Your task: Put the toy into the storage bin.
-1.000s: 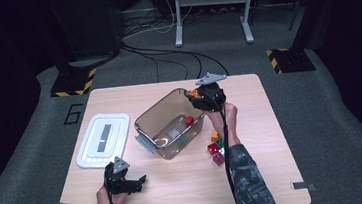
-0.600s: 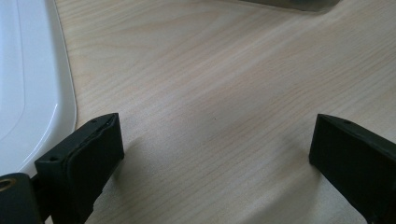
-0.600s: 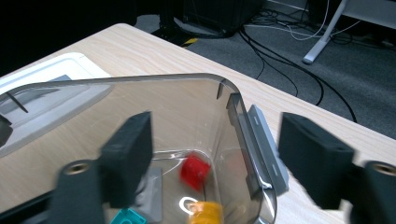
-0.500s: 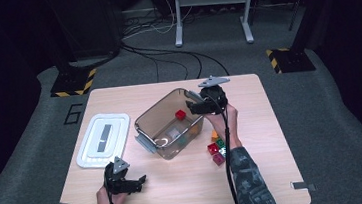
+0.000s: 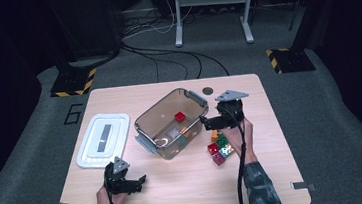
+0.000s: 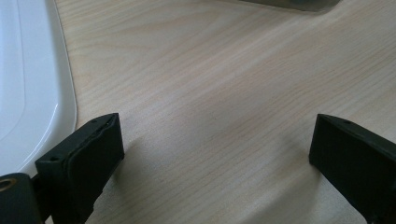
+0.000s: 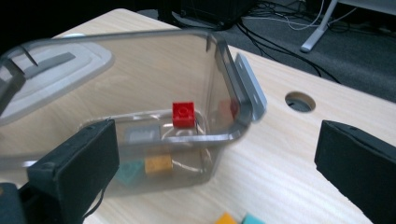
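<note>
On the pale wooden desk [image 5: 187, 192], the right tongs [image 5: 205, 123] sit at the right rim of the clear smoke-tinted plastic tub [image 5: 155, 119], at about 3 o'clock from it; their jaws have just been opening and now stand wide apart with nothing between them. Inside the tub a small red studded toy brick [image 5: 179, 116] lies near the far wall, and in the right gripper view the same red brick [image 7: 183, 113] rests on the tub floor beside a grey brick [image 7: 140, 136], a teal brick [image 7: 130, 171] and an orange brick [image 7: 158, 164] seen through the near wall. A cluster of loose coloured bricks [image 5: 219, 148] lies on the desk at roughly 5 o'clock from the right tongs, just beside the person's hand. The left tongs [image 5: 140, 179] rest low on the desk at 7 o'clock from the tub, jaws apart and holding nothing. The white rectangular plastic lid [image 5: 103, 139] lies flat at 9 o'clock from the tub, near it
</note>
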`<action>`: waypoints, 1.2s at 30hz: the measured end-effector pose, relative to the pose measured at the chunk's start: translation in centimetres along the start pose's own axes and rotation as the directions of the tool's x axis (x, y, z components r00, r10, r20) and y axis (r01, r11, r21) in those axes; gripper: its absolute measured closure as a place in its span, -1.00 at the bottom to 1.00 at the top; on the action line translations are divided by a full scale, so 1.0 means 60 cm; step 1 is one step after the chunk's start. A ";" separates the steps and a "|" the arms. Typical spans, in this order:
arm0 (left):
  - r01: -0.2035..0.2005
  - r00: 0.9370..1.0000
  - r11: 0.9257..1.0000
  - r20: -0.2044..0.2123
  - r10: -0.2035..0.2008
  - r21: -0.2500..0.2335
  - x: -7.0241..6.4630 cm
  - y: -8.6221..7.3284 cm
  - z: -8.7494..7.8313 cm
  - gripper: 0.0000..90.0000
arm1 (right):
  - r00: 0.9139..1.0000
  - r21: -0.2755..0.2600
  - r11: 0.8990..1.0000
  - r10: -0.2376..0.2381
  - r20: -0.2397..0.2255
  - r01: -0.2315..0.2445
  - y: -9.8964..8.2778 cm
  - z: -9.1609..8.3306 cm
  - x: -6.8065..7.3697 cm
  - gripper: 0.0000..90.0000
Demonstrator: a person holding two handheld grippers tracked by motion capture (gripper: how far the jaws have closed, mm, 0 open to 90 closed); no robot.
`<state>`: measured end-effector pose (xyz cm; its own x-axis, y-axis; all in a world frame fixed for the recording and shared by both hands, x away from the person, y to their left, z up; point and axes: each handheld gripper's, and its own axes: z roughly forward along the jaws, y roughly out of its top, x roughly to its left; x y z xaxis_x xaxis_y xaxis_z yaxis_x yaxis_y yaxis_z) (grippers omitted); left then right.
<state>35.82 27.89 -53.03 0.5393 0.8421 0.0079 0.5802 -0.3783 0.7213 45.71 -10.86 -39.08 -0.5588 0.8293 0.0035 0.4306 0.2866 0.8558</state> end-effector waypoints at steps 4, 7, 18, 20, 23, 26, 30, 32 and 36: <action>0.001 1.000 1.000 0.000 -0.001 0.000 0.000 0.000 0.000 -0.94 | 1.000 -0.002 1.000 0.015 0.015 -0.015 -0.019 -0.008 -0.005 -1.00; -0.001 1.000 1.000 0.000 0.001 -0.001 0.000 0.000 0.000 -0.94 | 0.999 0.004 1.000 0.030 0.030 -0.030 -0.043 -0.015 -0.010 -1.00; -0.001 1.000 1.000 0.000 0.001 -0.001 0.000 0.000 0.000 -0.94 | 0.997 0.052 0.997 0.050 0.066 -0.054 -0.104 -0.026 -0.022 -1.00; -0.002 1.000 1.000 0.000 0.002 -0.001 0.000 0.000 0.000 -0.94 | 0.995 0.077 0.995 0.062 0.075 -0.068 -0.124 -0.027 -0.028 -1.00; -0.002 1.000 1.000 0.000 0.002 -0.001 0.000 0.000 0.000 -0.94 | 0.993 0.102 0.991 0.074 0.091 -0.083 -0.143 -0.025 -0.036 -1.00; -0.002 1.000 1.000 0.000 0.002 -0.001 0.000 0.000 0.000 -0.94 | 0.992 0.117 0.988 0.087 0.094 -0.098 -0.155 -0.024 -0.041 -1.00; -0.001 1.000 1.000 0.000 0.001 -0.002 0.000 0.000 0.000 -0.94 | 0.988 0.161 0.981 0.091 0.122 -0.110 -0.179 -0.016 -0.048 -1.00; -0.001 1.000 1.000 0.000 0.001 -0.003 0.000 0.000 0.000 -0.94 | 0.987 0.165 0.979 0.097 0.130 -0.118 -0.182 -0.013 -0.049 -1.00; -0.002 1.000 1.000 0.000 0.002 -0.003 0.000 0.000 0.000 -0.94 | 0.981 0.194 0.971 0.110 0.160 -0.141 -0.198 -0.006 -0.057 -0.95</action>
<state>35.84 27.89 -53.04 0.5402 0.8415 0.0094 0.5774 -0.3787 0.7234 42.24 -17.29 -49.09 -0.3871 0.9219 0.0152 0.6342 0.2543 0.7301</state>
